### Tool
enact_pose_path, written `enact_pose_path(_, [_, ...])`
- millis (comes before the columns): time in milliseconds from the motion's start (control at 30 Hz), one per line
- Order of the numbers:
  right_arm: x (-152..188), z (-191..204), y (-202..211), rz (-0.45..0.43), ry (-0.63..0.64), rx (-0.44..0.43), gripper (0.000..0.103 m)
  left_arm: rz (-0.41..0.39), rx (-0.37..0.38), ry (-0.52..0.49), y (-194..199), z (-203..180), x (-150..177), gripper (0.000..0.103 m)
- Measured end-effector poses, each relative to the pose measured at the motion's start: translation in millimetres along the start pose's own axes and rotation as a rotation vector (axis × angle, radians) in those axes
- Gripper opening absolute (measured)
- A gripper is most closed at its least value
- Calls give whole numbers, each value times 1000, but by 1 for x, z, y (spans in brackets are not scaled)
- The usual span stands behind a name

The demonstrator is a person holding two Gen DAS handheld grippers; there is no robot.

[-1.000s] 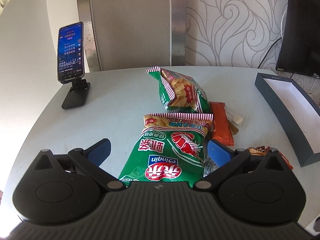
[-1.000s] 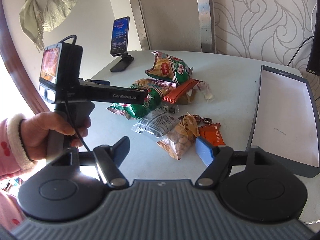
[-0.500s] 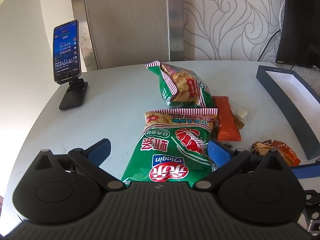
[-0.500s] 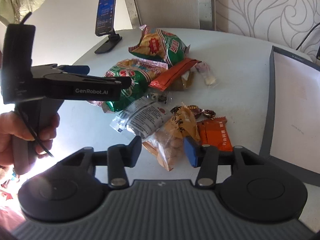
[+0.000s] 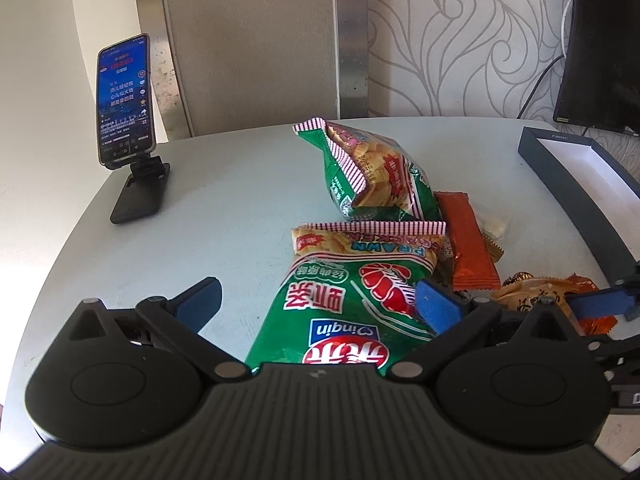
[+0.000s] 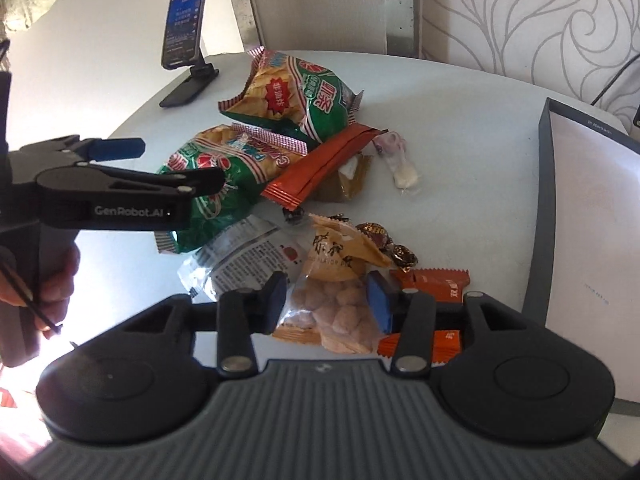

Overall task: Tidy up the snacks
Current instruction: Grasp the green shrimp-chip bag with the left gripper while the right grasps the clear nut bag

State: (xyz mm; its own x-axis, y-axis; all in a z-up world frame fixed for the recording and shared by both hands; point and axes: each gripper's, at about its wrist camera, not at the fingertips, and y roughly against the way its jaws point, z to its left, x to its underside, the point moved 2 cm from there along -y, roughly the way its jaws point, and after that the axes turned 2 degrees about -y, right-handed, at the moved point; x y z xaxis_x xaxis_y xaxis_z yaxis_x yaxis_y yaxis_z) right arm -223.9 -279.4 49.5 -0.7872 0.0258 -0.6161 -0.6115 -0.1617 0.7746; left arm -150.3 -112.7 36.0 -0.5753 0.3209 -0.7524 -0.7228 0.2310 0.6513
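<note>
Snacks lie piled on the pale round table (image 5: 240, 200). My left gripper (image 5: 316, 304) is open above the near green prawn cracker bag (image 5: 344, 300); it also shows in the right wrist view (image 6: 120, 160). A second green cracker bag (image 5: 372, 172) lies behind it. My right gripper (image 6: 326, 296) is half closed around a clear bag of coated peanuts (image 6: 336, 300), its pads close to both sides; I cannot tell if they touch. An orange wafer pack (image 6: 432, 284) lies right of it.
A dark grey open box (image 6: 580, 216) with a white inside sits at the right. A phone on a stand (image 5: 128, 120) stands at the far left. A long orange pack (image 6: 324, 164), wrapped candies (image 6: 400, 252) and a clear printed pouch (image 6: 244, 256) lie in the pile.
My right gripper has moved down and forward onto the peanut bag and its jaws have narrowed around it. My left gripper has stayed open over the near cracker bag, shifting slightly.
</note>
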Motion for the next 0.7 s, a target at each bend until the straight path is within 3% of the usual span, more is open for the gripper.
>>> enact_pose_path(700, [17,-7,0,7,-40,-12,46,55,14,29,-38,-4,2,103])
